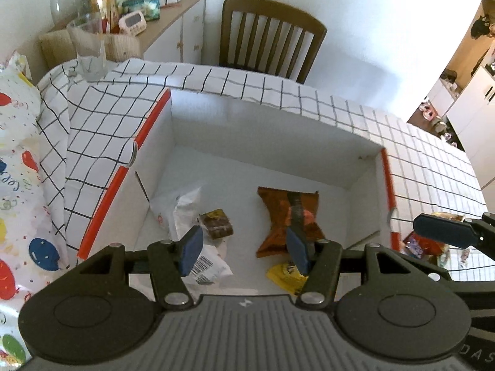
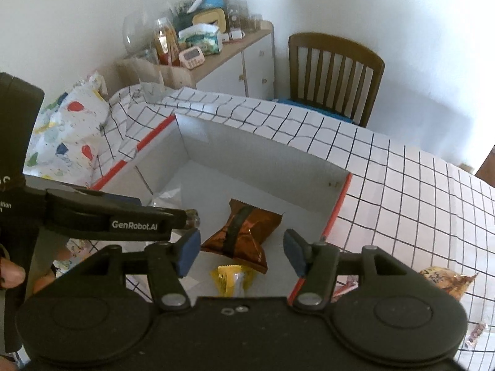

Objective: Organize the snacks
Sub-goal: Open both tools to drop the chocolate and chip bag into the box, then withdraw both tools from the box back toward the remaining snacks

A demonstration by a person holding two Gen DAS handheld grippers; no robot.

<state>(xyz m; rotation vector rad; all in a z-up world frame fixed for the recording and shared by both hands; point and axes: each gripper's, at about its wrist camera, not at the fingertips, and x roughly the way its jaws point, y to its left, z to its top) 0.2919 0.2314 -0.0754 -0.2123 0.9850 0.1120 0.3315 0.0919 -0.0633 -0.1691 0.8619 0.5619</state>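
Left wrist view: both grippers, left gripper (image 1: 244, 247) and right gripper (image 2: 241, 252), hover half-open and empty over the box (image 1: 309, 142); loose snacks (image 2: 445, 278) at 4 o'clock risk being overlooked.

Both wrist cameras look steeply down, close above the white box (image 1: 365, 167), facing the chair (image 1: 269, 37) at twelve o'clock; they share the box interior, orange packet (image 2: 244, 232) and checked tablecloth (image 2: 402, 185)

We see a wooden chair (image 1: 272, 35) beyond the bench's far edge | drinking glass (image 1: 87, 46) at its far left corner | pink timer (image 2: 192, 55), jars on sideboard (image 2: 235, 58) | balloon-print bag (image 1: 18, 160) at left edge
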